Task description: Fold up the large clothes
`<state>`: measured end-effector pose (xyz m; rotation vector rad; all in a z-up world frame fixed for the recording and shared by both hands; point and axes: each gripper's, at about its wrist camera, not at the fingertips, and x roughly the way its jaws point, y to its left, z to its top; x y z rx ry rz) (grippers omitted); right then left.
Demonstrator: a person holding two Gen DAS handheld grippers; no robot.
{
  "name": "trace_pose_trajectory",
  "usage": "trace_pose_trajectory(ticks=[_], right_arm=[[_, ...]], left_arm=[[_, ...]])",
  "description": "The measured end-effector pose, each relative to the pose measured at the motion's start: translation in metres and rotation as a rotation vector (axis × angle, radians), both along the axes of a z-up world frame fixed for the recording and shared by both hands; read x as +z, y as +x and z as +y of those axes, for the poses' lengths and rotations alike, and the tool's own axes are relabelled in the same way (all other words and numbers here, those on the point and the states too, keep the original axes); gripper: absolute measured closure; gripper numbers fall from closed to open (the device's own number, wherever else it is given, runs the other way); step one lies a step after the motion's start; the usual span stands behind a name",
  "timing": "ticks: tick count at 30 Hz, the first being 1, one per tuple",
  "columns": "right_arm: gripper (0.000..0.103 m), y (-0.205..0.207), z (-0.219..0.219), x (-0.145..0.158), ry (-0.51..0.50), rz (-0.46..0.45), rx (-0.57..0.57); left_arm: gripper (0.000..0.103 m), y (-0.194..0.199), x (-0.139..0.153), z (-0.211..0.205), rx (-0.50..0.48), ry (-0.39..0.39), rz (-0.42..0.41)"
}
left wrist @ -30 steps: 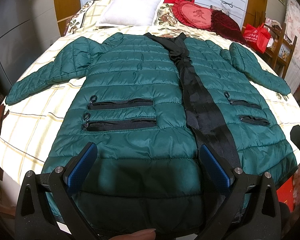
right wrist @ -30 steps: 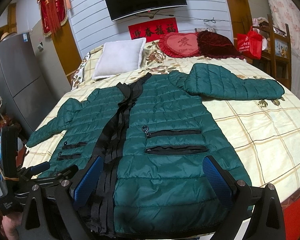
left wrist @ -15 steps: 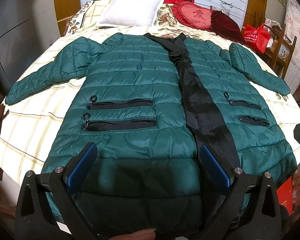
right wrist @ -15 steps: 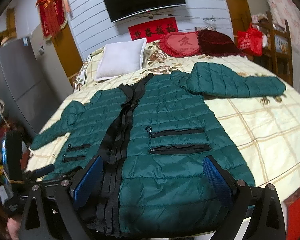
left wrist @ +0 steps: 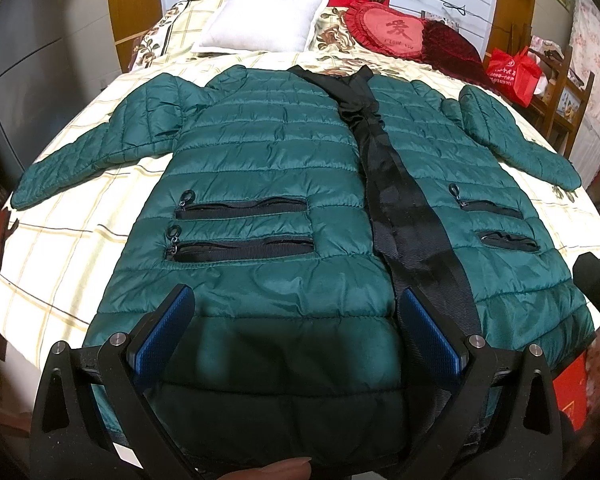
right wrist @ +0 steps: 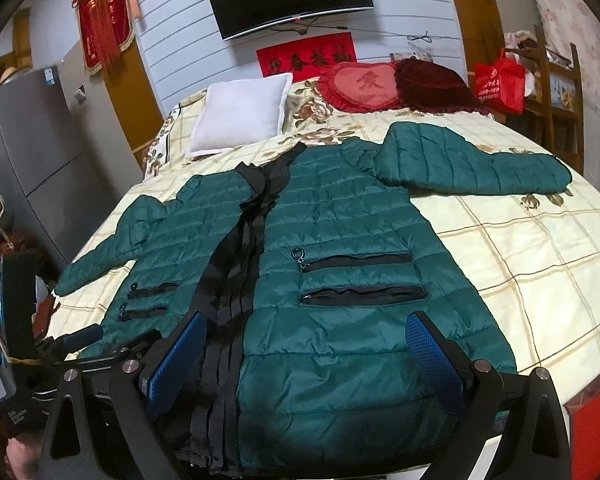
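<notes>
A dark green quilted jacket (left wrist: pixel 260 168) with a black front band lies flat, front up, on the bed, both sleeves spread out to the sides. It also shows in the right wrist view (right wrist: pixel 340 240). My left gripper (left wrist: pixel 296 332) is open and empty, hovering over the hem on the jacket's left half. My right gripper (right wrist: pixel 306 352) is open and empty over the hem on the right half. The left gripper's body shows at the left edge of the right wrist view (right wrist: pixel 28 344).
The bed (left wrist: pixel 60 240) has a cream checked sheet. A white pillow (left wrist: pixel 260 20), a red heart cushion (left wrist: pixel 392 32) and a dark red cushion (left wrist: pixel 448 44) lie at the head. A red bag (left wrist: pixel 512 72) hangs at the right. A grey fridge (right wrist: pixel 32 152) stands left.
The right wrist view has tilted and shifted slightly; the jacket lies as before. The left gripper has barely moved. Both grippers stay open.
</notes>
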<state>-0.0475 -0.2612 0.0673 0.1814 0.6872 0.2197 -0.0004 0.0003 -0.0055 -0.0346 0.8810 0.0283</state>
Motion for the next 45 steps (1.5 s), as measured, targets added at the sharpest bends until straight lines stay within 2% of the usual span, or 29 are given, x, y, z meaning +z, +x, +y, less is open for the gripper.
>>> trace_pose_trajectory(ticks=[45], right_arm=[[0.004,0.002,0.004,0.0006,0.003,0.009,0.01]], left_arm=[[0.0,-0.0002,0.0009,-0.0015,0.0,-0.004,0.001]])
